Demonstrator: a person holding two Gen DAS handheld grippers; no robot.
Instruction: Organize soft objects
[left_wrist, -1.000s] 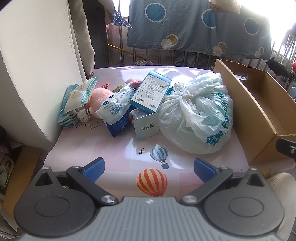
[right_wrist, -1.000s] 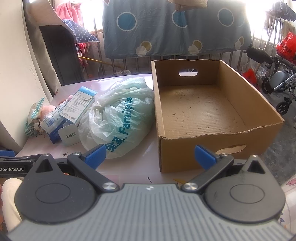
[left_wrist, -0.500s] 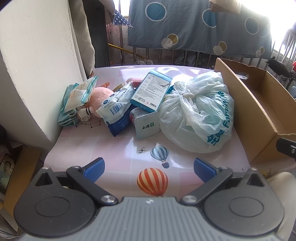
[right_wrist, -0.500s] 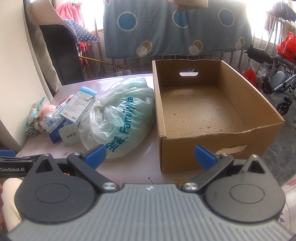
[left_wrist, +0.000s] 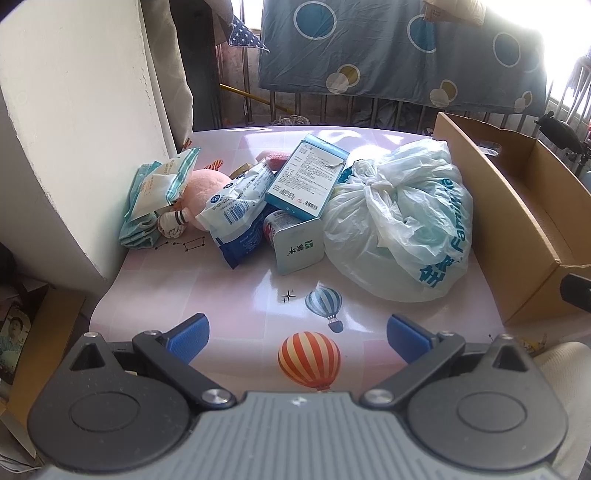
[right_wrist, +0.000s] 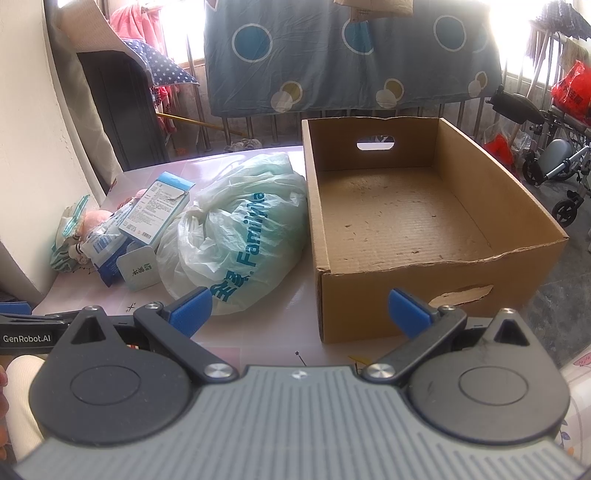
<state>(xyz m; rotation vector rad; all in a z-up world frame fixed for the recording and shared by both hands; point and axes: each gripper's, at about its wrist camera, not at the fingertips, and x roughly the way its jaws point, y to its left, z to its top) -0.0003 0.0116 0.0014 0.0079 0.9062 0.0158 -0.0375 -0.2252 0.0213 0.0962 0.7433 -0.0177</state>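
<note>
2 fisheye views are shown, each looking forward along a hand-held gripper over a pale pink tabletop (left_wrist: 236, 288) printed with hot-air balloons.

In the left wrist view, the left gripper (left_wrist: 297, 334) sits at the bottom centre of the frame with its blue pads spread wide and nothing held between them. A pile of items is seen in the middle of the frame: a knotted white plastic bag (left_wrist: 399, 229) at centre right, a light blue carton (left_wrist: 304, 181) leaning on top of the pile, a blue-and-white soft pack (left_wrist: 236, 210), a small white cup (left_wrist: 299, 245) lying on its side, a pink plush toy (left_wrist: 205, 184), and a teal tissue pack (left_wrist: 162, 184) at centre left, against a white wall.

In the right wrist view, the right gripper (right_wrist: 299, 308) is likewise spread open and empty at the bottom centre. A cardboard box (right_wrist: 439, 291) fills the centre right of the frame — nothing lies in it, so no item appears to have been sorted yet. The plastic bag (right_wrist: 236, 236) rests just beside the box's left wall.

The step in hand is judged to be the approach before a first pick. The next move probably calls for 1 gripper to be lowered onto a soft item — the bag's knot or the plush toy look easiest to pinch — and closed gently, since the loose pile could shift or the carton slide off when something under it is pulled.
</note>
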